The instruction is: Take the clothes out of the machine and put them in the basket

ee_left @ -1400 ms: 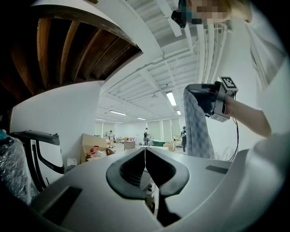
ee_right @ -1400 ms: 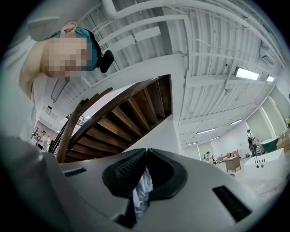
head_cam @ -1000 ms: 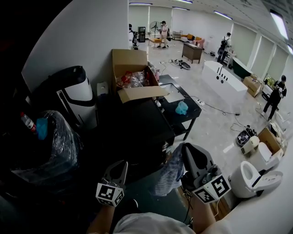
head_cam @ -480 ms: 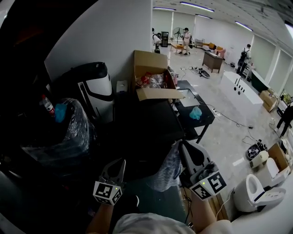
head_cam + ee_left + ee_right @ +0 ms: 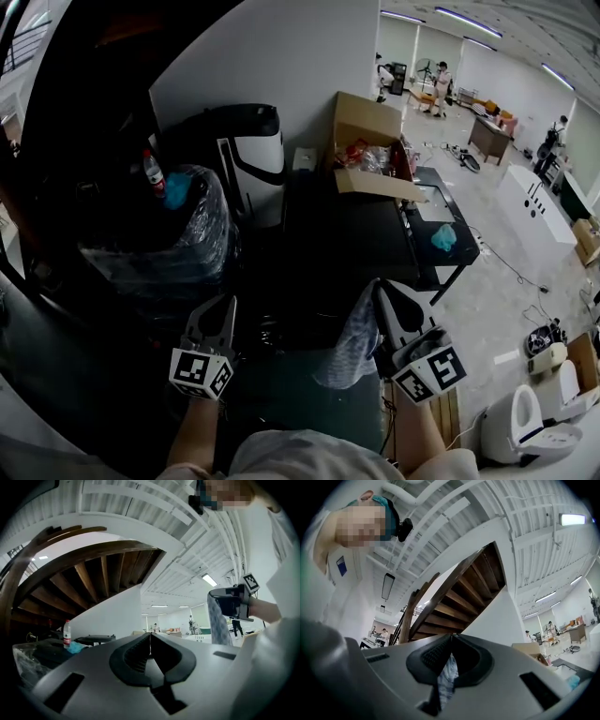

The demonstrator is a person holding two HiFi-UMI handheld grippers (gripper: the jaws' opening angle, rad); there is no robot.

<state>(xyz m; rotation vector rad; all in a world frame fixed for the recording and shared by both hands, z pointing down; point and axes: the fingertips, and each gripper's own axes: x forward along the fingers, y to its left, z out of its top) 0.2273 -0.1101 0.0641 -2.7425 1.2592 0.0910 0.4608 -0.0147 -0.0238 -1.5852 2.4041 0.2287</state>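
Your head view splits into two zones of light. The hall at upper right is bright under ceiling strip lights (image 5: 464, 19) that shine off the pale floor (image 5: 525, 300). The left and bottom sink into heavy shadow, so the black table (image 5: 347, 234) keeps almost no detail. Straight lines bow toward the edges and the corners go black. In your two gripper views the white ceiling (image 5: 140, 508) is evenly bright, a lamp (image 5: 574, 519) burns out to pure white, and the stair underside (image 5: 93, 578) stays dim. The cloth (image 5: 448, 679) in the right gripper (image 5: 451, 638) looks soft, too close to the lens.
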